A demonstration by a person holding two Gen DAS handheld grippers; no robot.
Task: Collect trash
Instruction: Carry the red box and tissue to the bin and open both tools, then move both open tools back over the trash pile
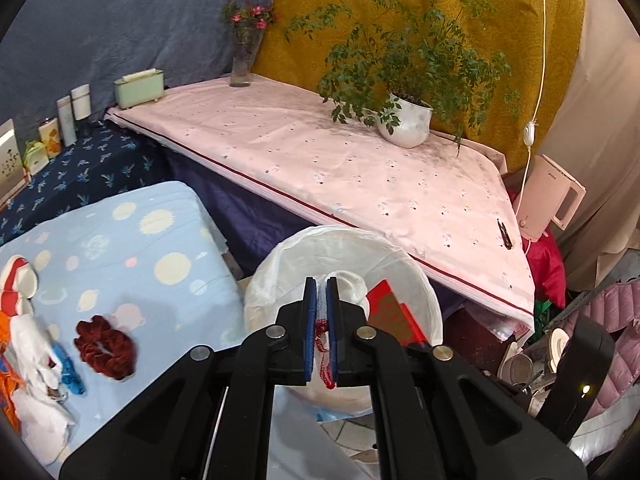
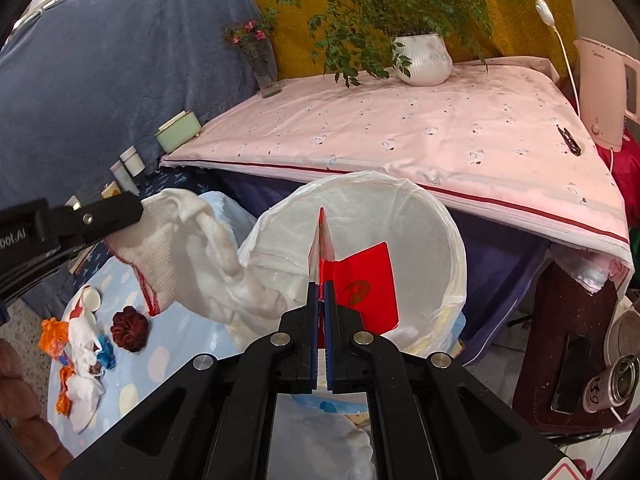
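You have both pieces poised over the white plastic-lined round bin point(image 2: 440, 240) at frame centre, ready to drop. Your left gripper point(image 1: 321, 292) is clamped narrow on the white knitted cotton glove with red cuff trim point(image 2: 192, 248); your right gripper point(image 2: 321, 296) pinches the folded red card point(image 2: 364, 280). Only the right view shows the glove's full drape at centre left; the left view hides most of it behind the jaws. More scraps point(image 1: 36, 344) wait lower left.

A white glove point(image 2: 192, 256) with red cuff trim and a folded red card point(image 2: 360, 280) hang over the white-lined bin point(image 2: 452, 240).
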